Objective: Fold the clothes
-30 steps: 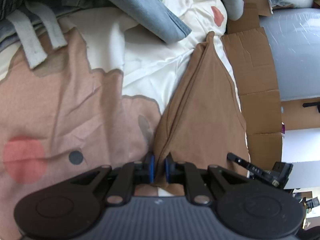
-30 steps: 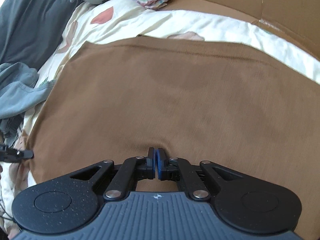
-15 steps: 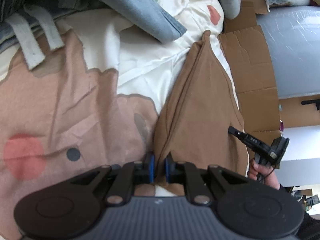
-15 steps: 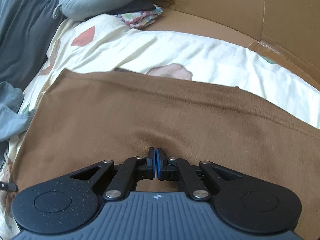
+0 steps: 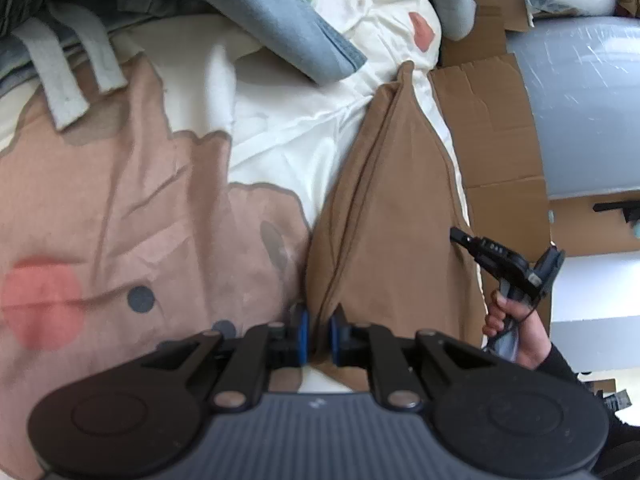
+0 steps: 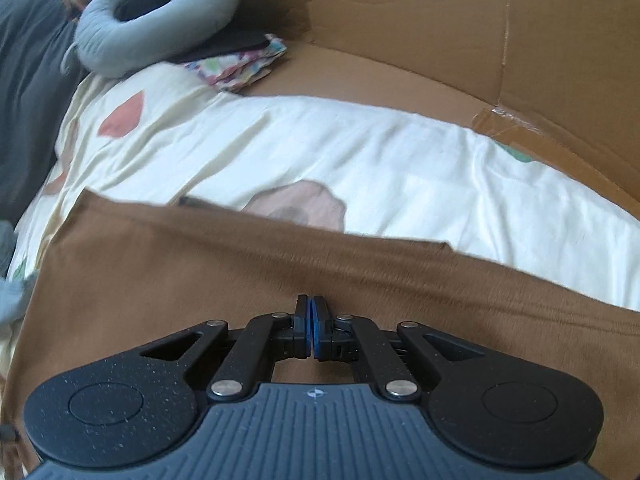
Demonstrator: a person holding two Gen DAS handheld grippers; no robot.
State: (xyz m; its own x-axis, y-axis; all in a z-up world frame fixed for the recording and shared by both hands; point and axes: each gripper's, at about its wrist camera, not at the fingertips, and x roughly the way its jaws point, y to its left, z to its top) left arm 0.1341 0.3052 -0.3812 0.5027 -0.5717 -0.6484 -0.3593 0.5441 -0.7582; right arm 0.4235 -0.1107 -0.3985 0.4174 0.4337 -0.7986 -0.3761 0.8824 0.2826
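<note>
A brown garment (image 5: 392, 220) lies on the patterned bed sheet (image 5: 120, 208), raised into a long ridge that runs away from me. My left gripper (image 5: 319, 336) is shut on its near corner, with the cloth pinched between the blue pads. In the left wrist view a hand (image 5: 516, 332) holds the right gripper (image 5: 456, 235) at the garment's right edge. In the right wrist view the right gripper (image 6: 311, 328) is shut, its pads tight together on the brown garment (image 6: 200, 280), which spreads wide below the cream sheet (image 6: 340, 152).
A blue-grey garment (image 5: 280, 20) and grey straps (image 5: 52, 76) lie at the far left. Cardboard (image 5: 492, 128) lines the bed's side, and stands as a wall (image 6: 440, 20) beyond the sheet. A grey neck pillow (image 6: 160, 16), a folded patterned cloth (image 6: 240, 64) and dark fabric (image 6: 24, 100) sit at the back.
The right gripper has moved farther along the garment's right edge. In its own view the garment's far edge has drawn nearer and more sheet shows. The left gripper has stayed put.
</note>
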